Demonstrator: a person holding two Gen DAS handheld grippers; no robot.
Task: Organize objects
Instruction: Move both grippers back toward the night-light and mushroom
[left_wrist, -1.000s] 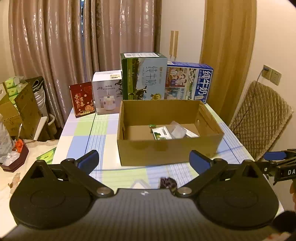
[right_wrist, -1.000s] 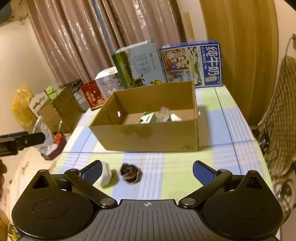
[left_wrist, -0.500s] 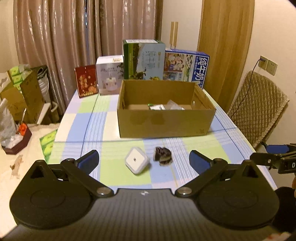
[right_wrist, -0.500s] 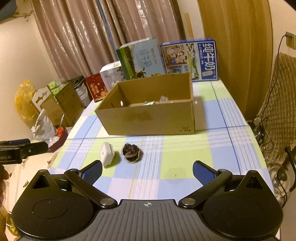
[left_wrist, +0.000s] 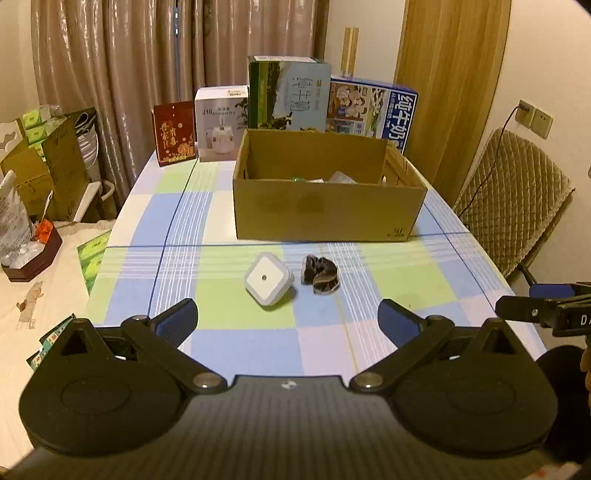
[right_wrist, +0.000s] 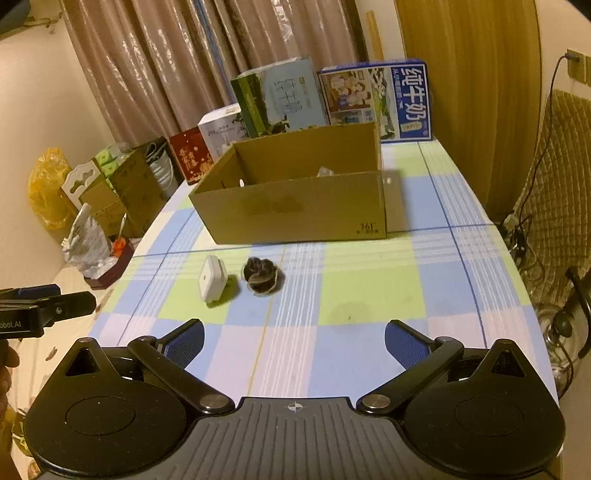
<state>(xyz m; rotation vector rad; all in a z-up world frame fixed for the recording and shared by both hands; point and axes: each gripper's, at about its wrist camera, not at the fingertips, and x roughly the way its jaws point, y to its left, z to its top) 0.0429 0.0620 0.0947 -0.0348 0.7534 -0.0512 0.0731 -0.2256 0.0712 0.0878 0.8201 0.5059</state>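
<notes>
Both grippers had drawn back from the cardboard box (left_wrist: 328, 206) toward the table's near edge, left gripper (left_wrist: 288, 325) and right gripper (right_wrist: 293, 341) spread empty; the white square device (left_wrist: 268, 278) and dark bundle (left_wrist: 320, 275) awaited boxing.

Box (left_wrist: 325, 210) contents mostly hidden behind its front wall; dark lump (left_wrist: 320, 274) too small to identify; right gripper (left_wrist: 532, 308) cut off at frame edge.
</notes>
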